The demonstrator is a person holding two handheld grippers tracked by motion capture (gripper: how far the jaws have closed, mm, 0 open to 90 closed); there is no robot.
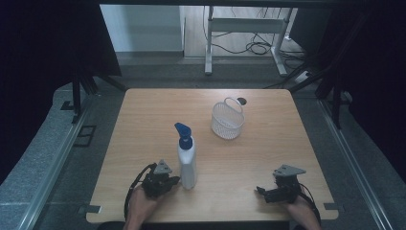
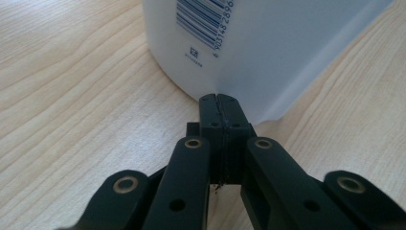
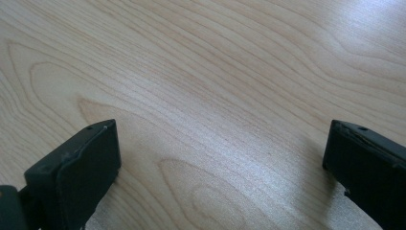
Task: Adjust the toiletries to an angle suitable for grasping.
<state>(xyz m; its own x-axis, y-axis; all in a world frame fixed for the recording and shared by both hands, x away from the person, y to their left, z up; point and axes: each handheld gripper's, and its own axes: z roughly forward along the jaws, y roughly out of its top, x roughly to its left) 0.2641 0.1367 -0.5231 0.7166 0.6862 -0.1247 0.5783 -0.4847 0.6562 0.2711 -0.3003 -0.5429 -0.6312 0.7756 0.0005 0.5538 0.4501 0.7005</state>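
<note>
Bottle [image 1: 187, 160] upright; left gripper [image 2: 219, 98], jaws together, noses its base from 9 o'clock — push could topple it. Right gripper [image 1: 264, 192] idle, jaws apart.

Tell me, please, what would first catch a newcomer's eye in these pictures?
A white bottle with a blue cap stands upright near the table's front edge, the left gripper right beside it with jaws shut. Farther back sits a white basket, and the right gripper rests open at front right.
</note>
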